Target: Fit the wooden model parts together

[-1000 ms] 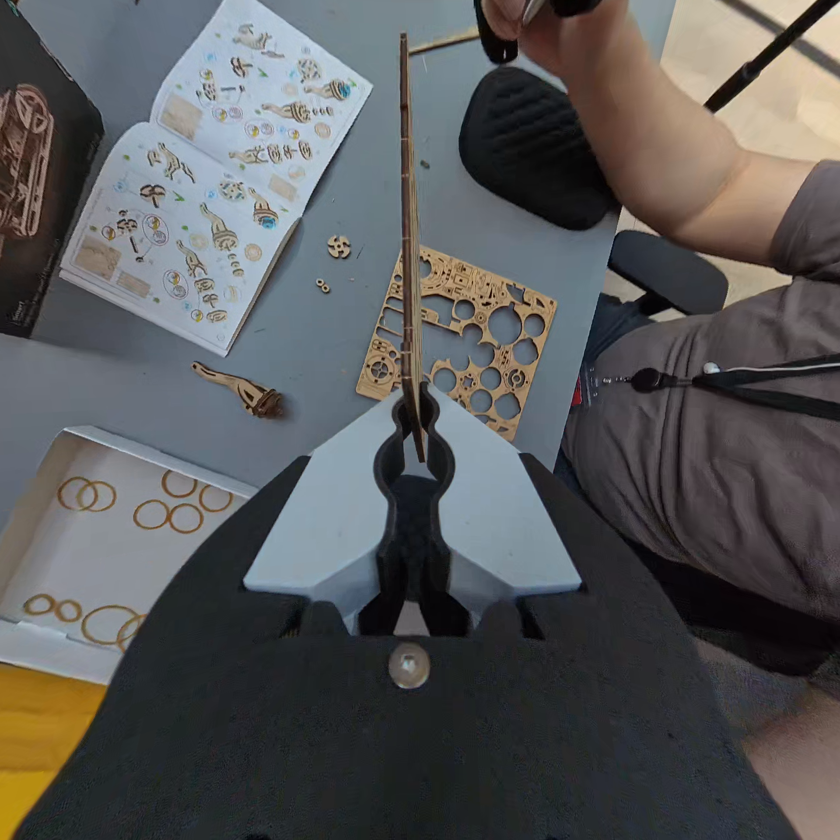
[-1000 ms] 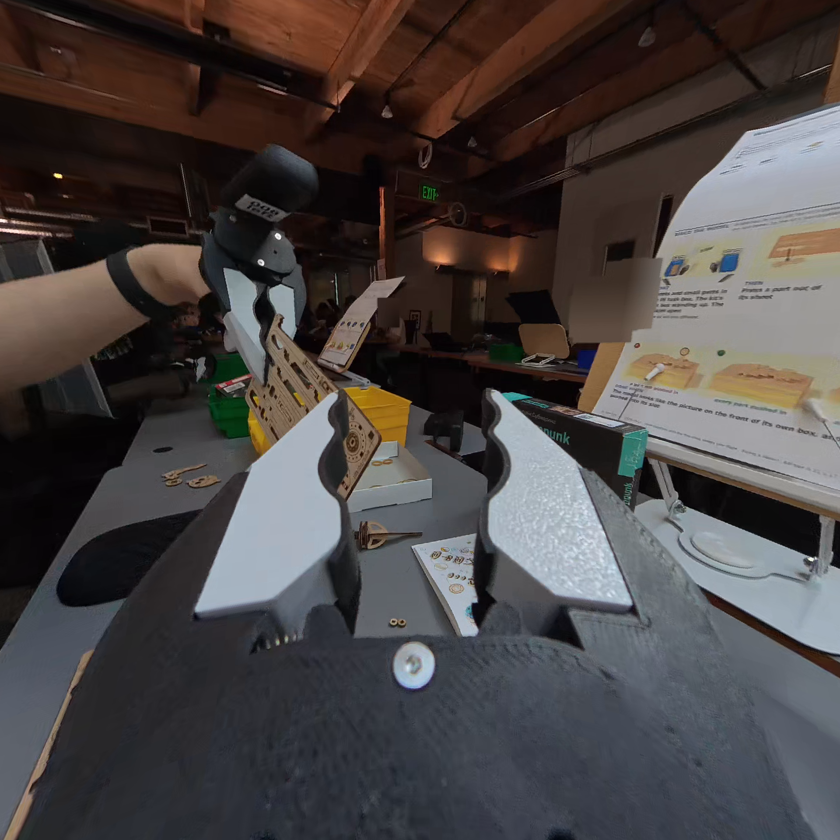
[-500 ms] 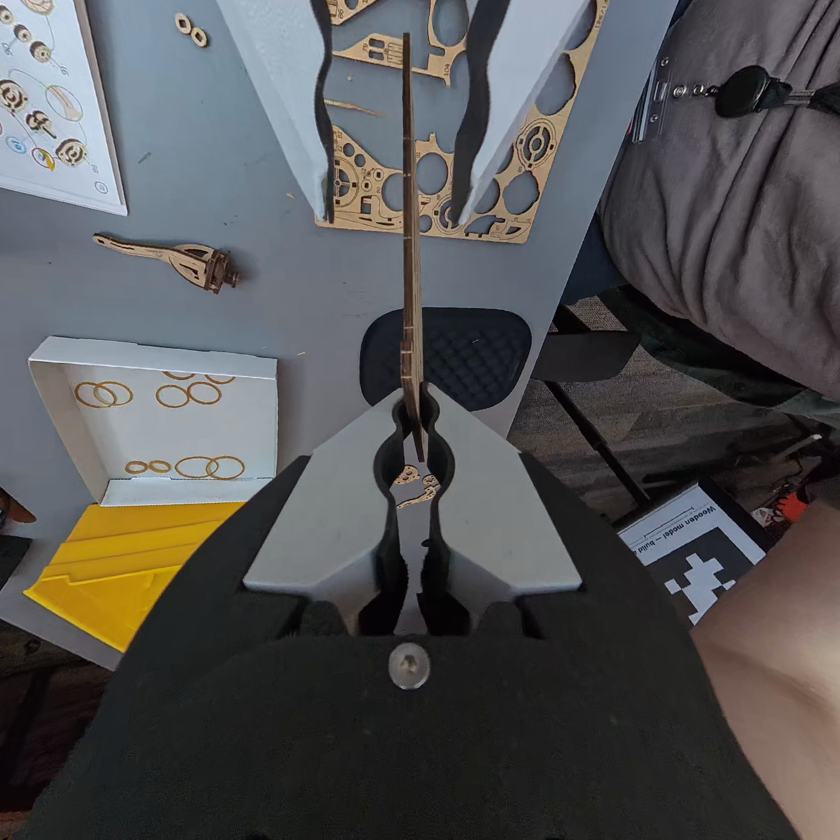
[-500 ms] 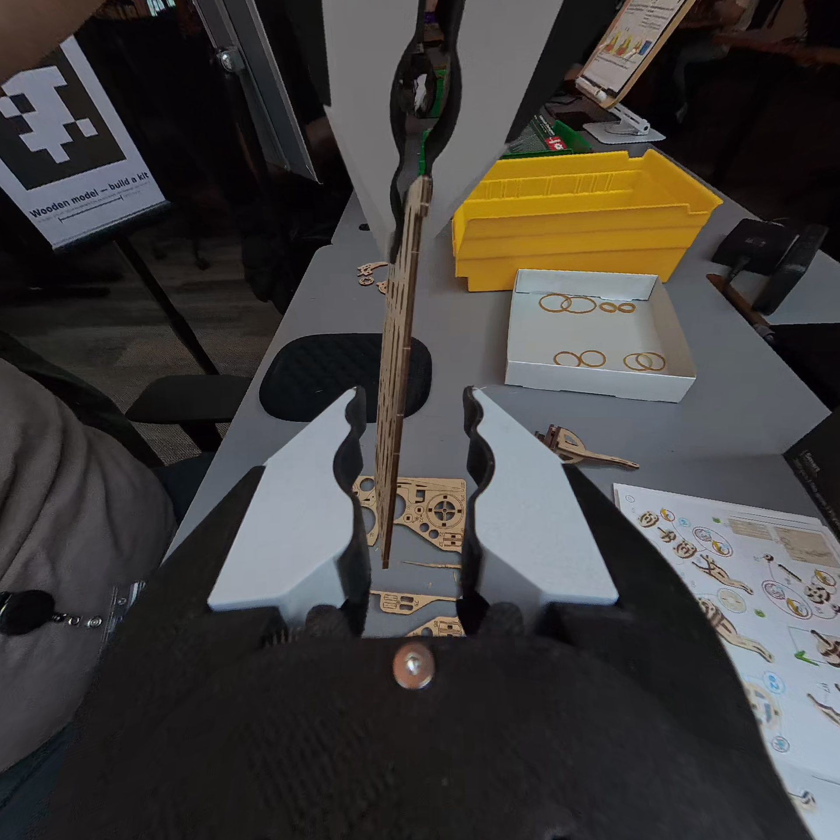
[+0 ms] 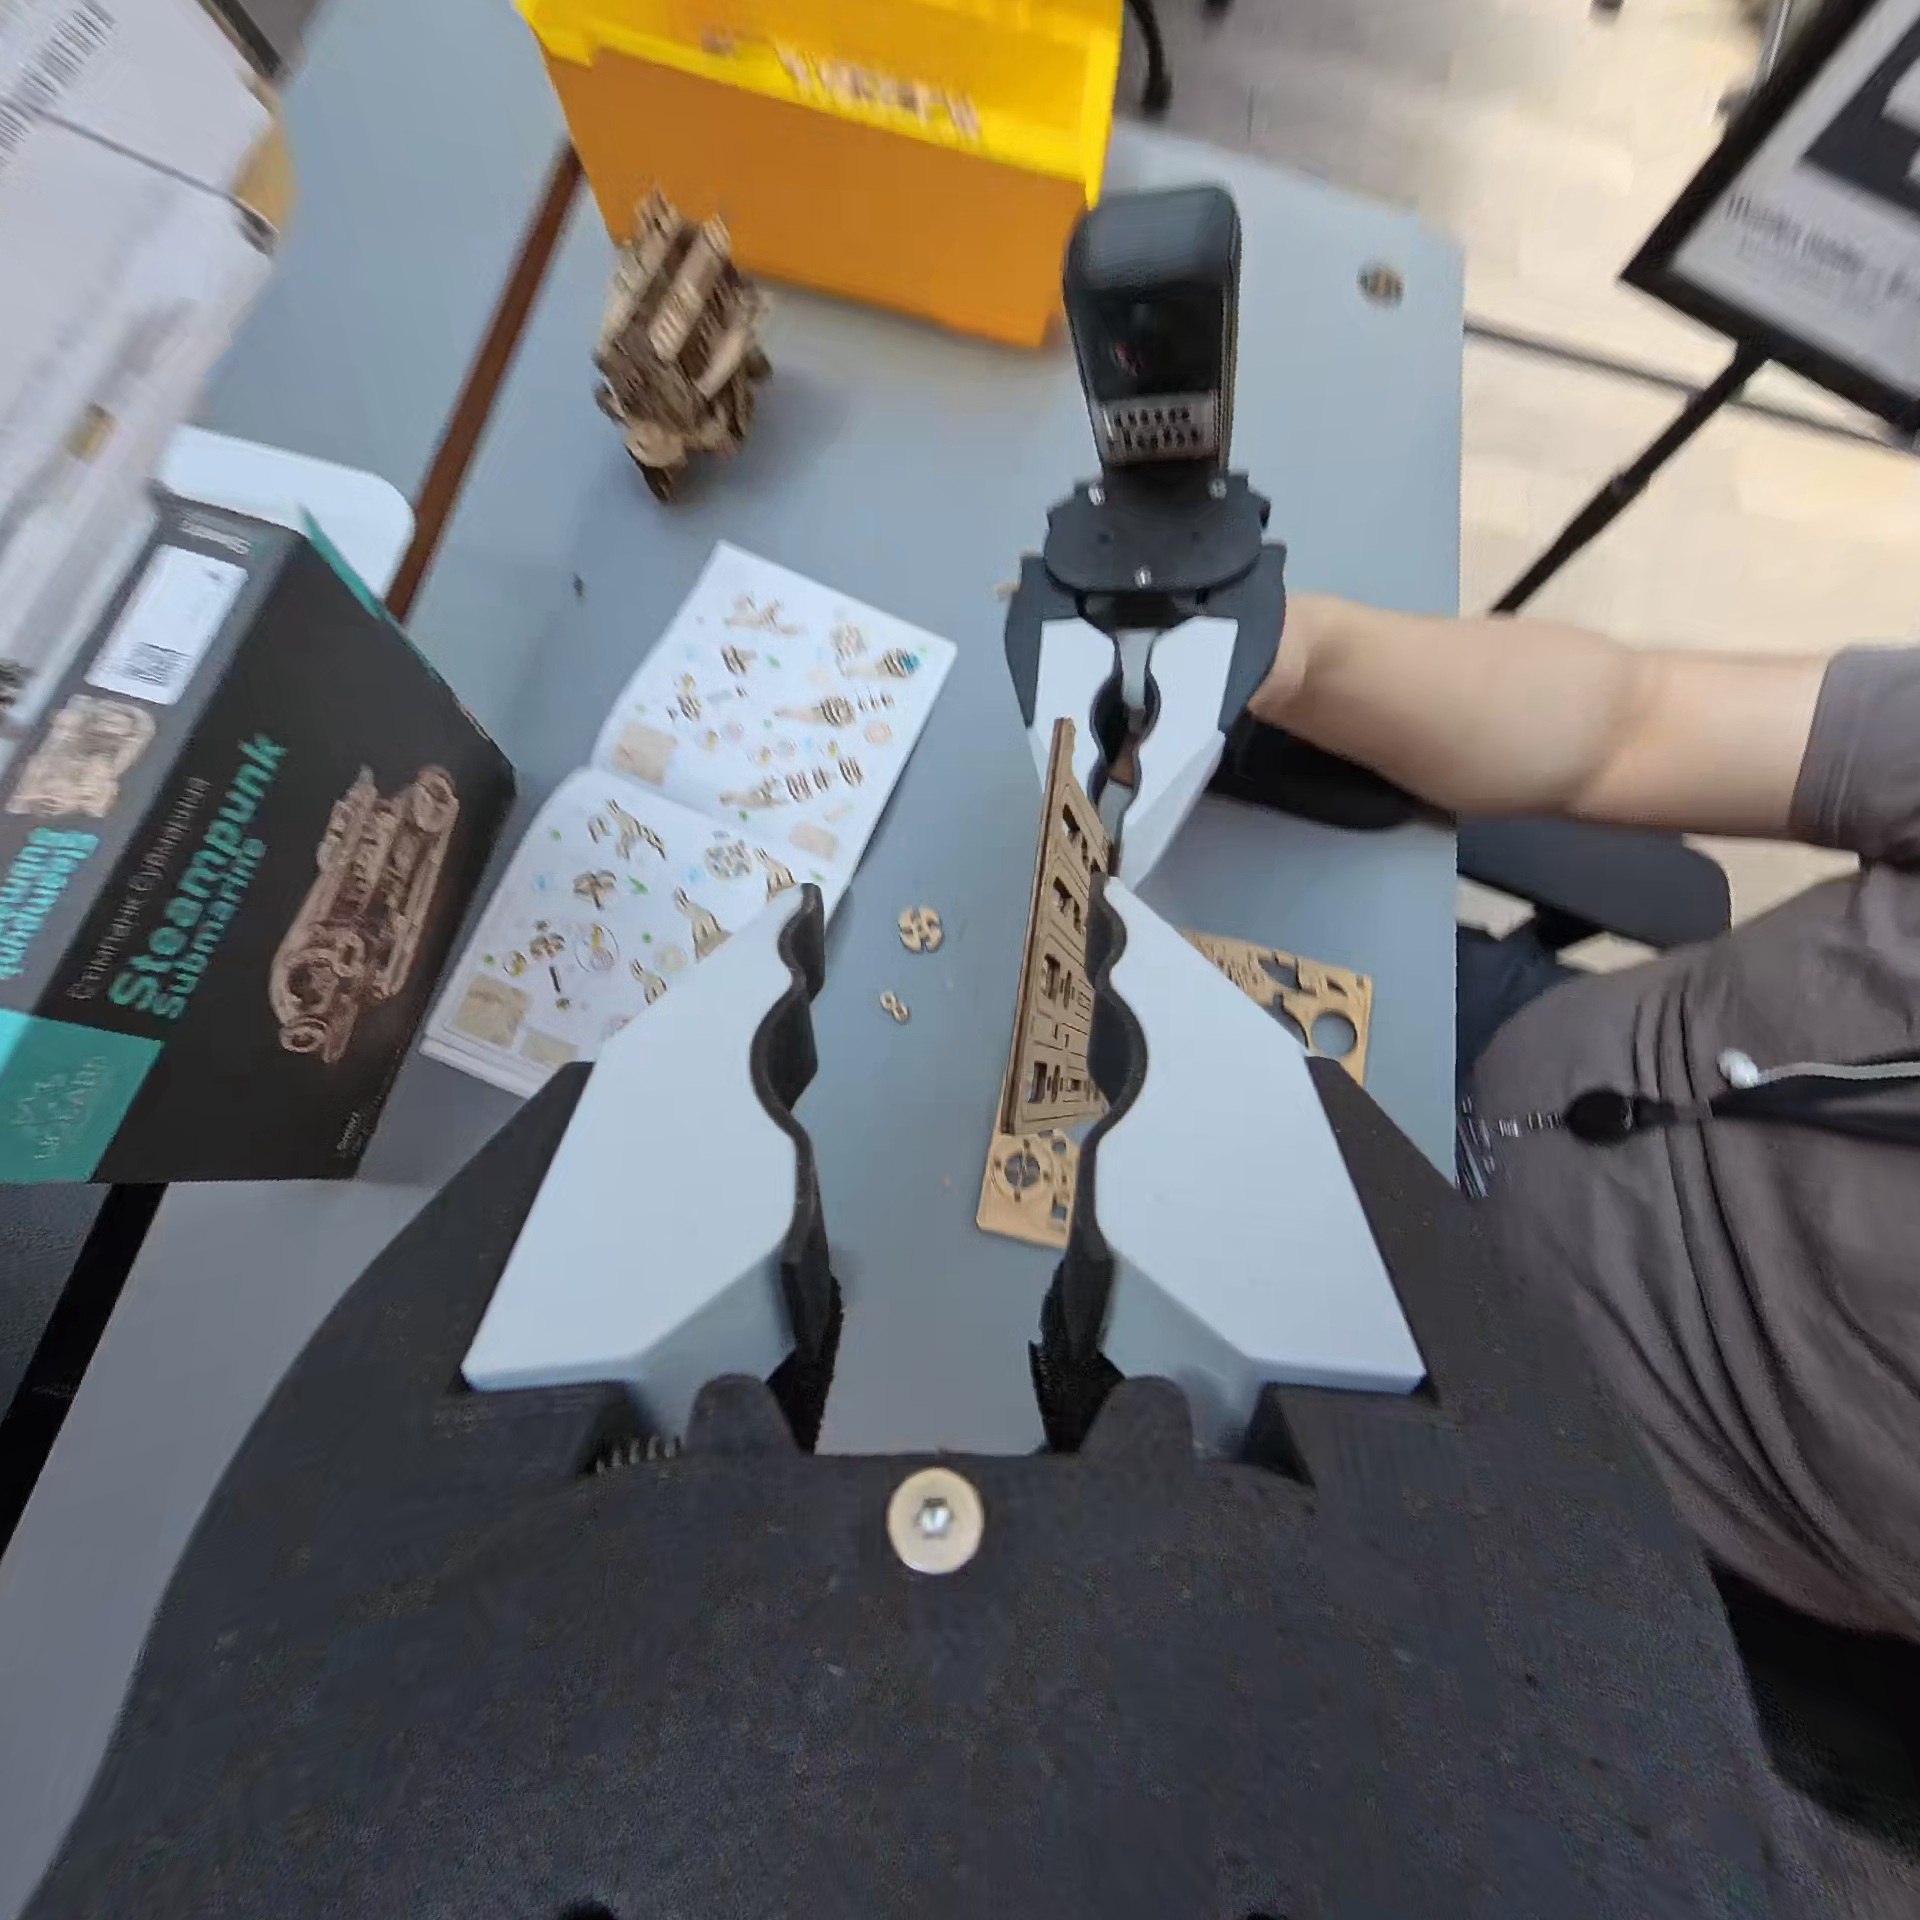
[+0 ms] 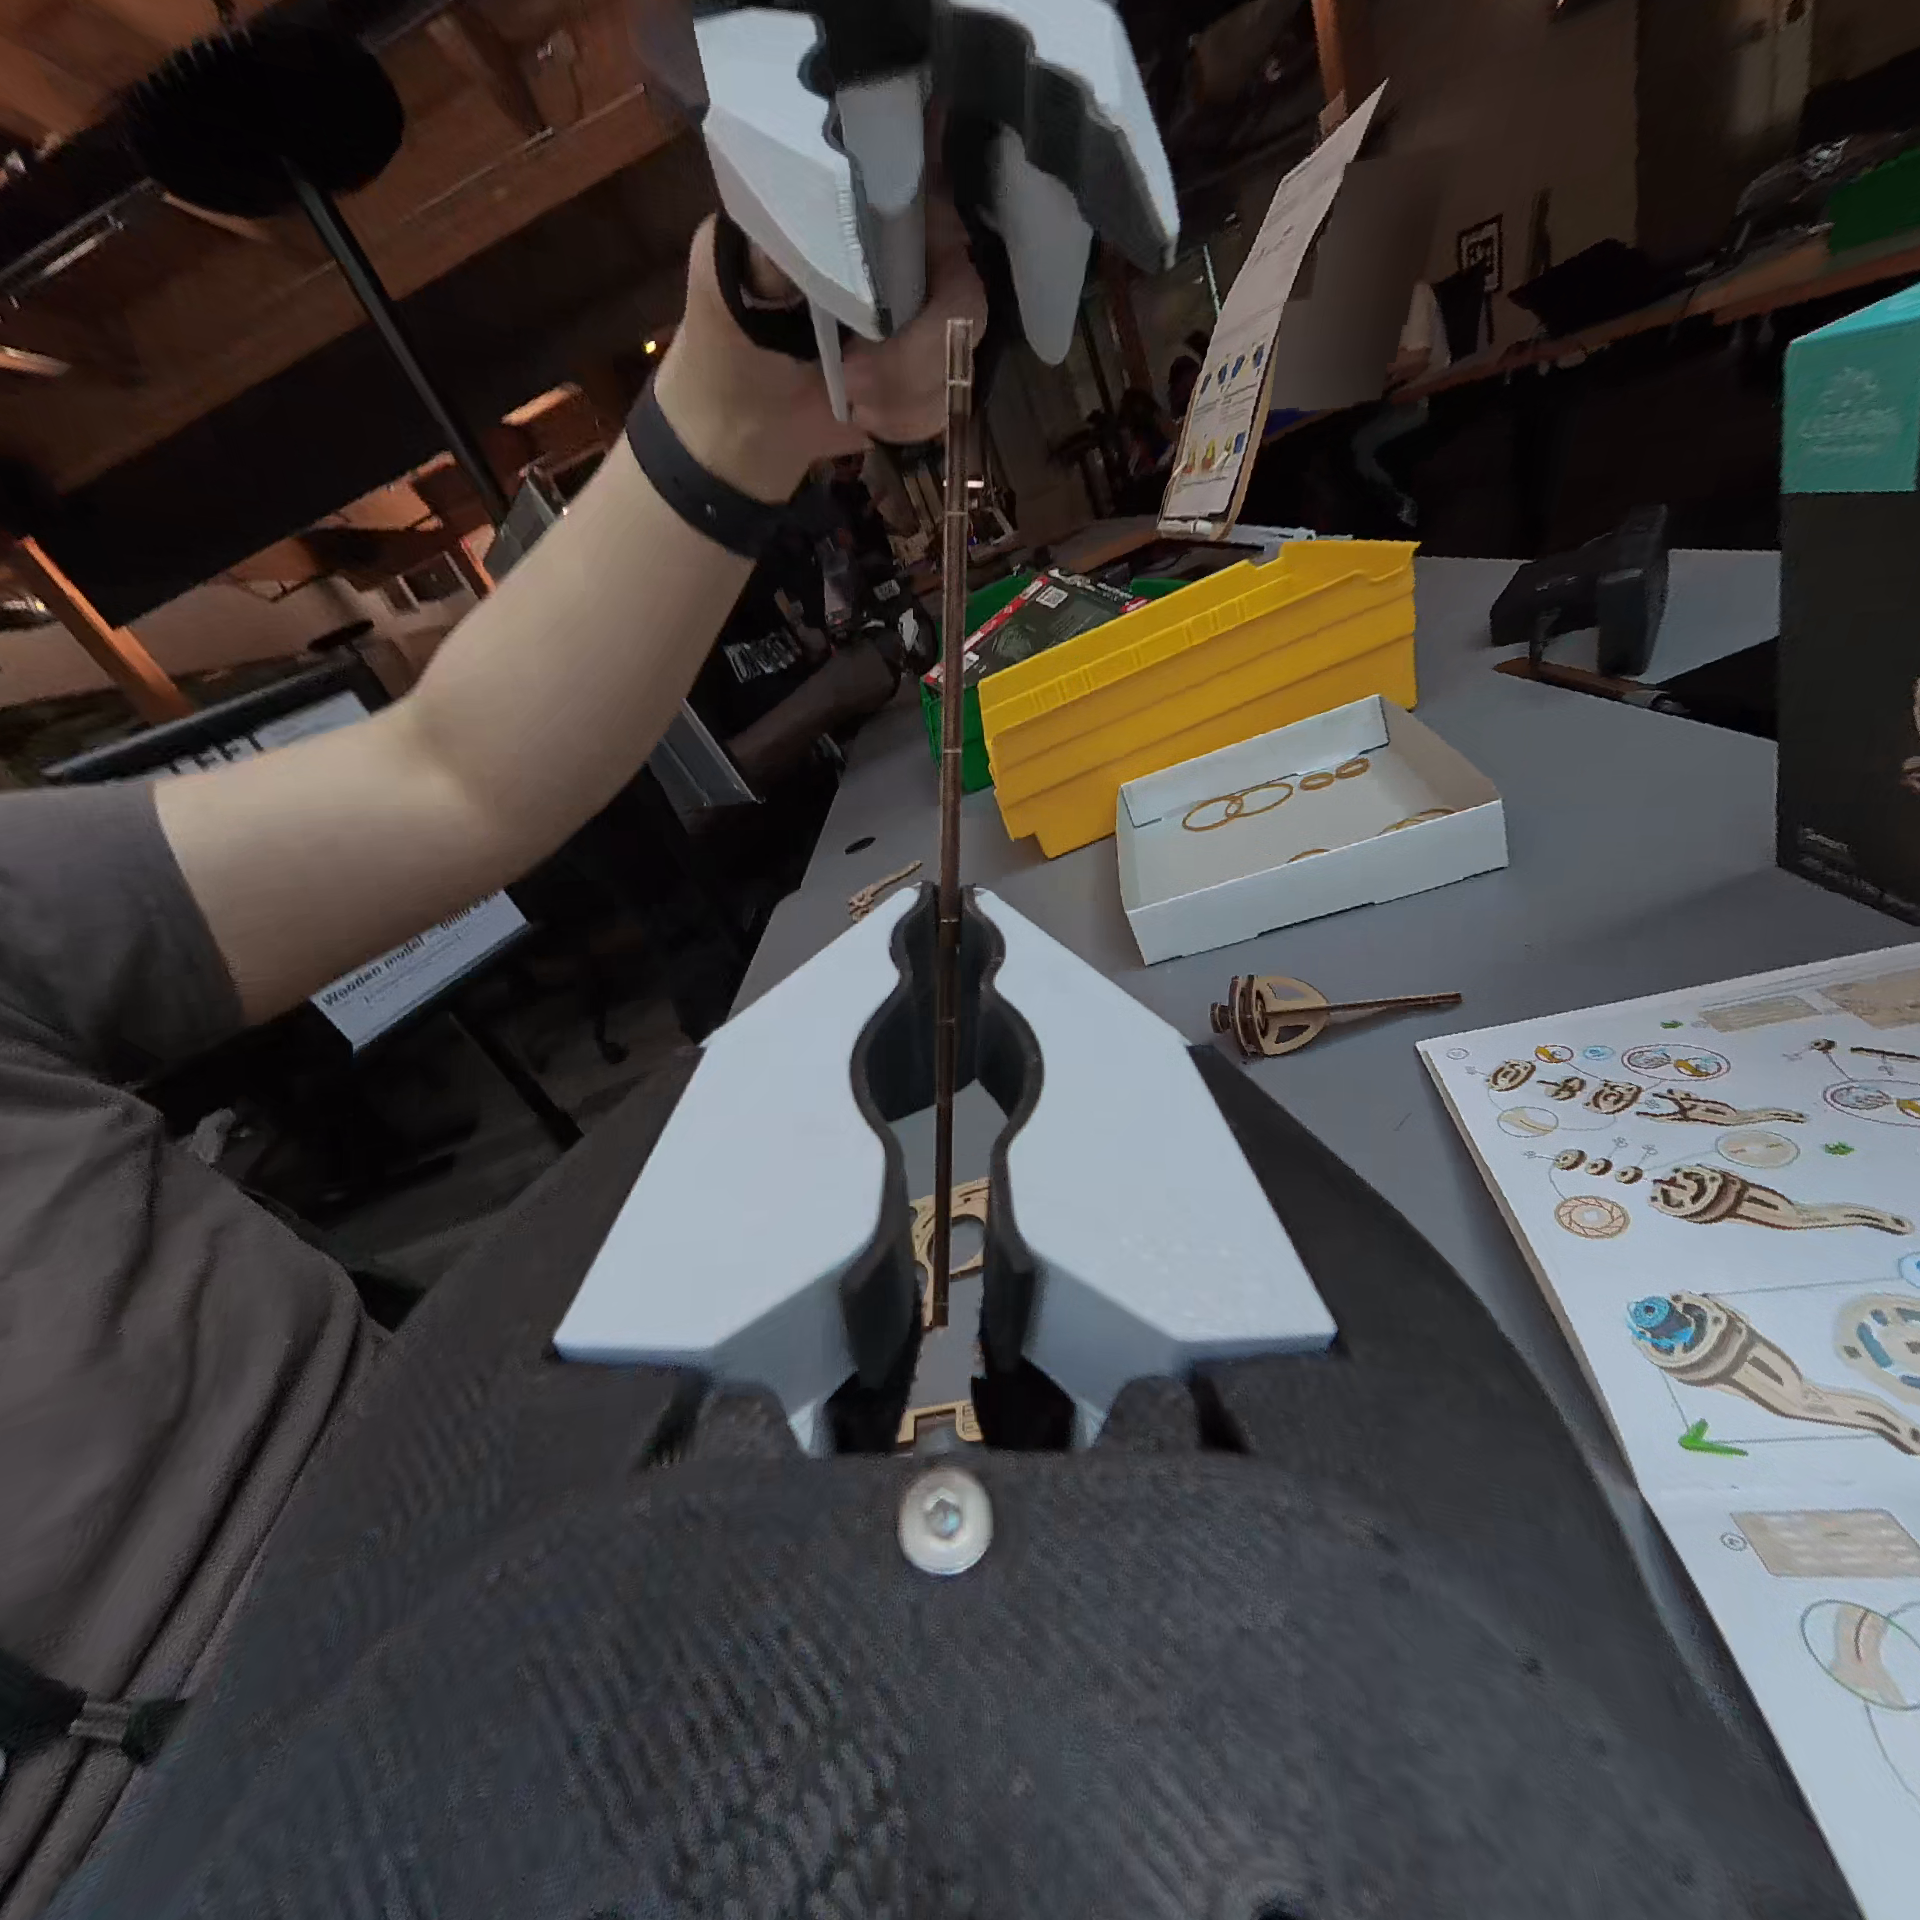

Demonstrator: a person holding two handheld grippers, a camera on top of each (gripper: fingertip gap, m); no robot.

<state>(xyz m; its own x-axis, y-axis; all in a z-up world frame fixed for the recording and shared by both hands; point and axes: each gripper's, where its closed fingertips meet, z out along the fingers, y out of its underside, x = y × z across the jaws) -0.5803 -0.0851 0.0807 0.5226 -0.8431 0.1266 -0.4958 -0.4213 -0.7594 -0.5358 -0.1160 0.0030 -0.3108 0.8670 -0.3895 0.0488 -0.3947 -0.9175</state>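
My right gripper (image 6: 945, 899) is shut on a thin laser-cut wooden parts sheet (image 6: 948, 675), held upright and seen edge-on. In the left wrist view the same sheet (image 5: 1055, 935) hangs from the right gripper (image 5: 1117, 847) over the grey table (image 5: 914, 540). My left gripper (image 5: 951, 904) is open and empty; the sheet stands just inside its right finger (image 5: 1195, 1091). The left gripper (image 6: 961, 301) also shows at the top of the right wrist view, jaws apart around the sheet's top edge. A second parts sheet (image 5: 1288, 987) lies flat on the table under them.
An open instruction booklet (image 5: 717, 810) and the dark kit box (image 5: 229, 831) lie left. A built wooden assembly (image 5: 681, 343) stands by a yellow bin (image 5: 862, 156). A white box of rubber rings (image 6: 1309, 831), a wooden lever part (image 6: 1309, 1013) and small round parts (image 5: 920, 928) lie around. Some 10 cm of space lies between my two pairs of fingers.
The sheet passed from my left gripper to my right. The left gripper opened and let go; the right gripper closed on the sheet's other end. Both views swung round.
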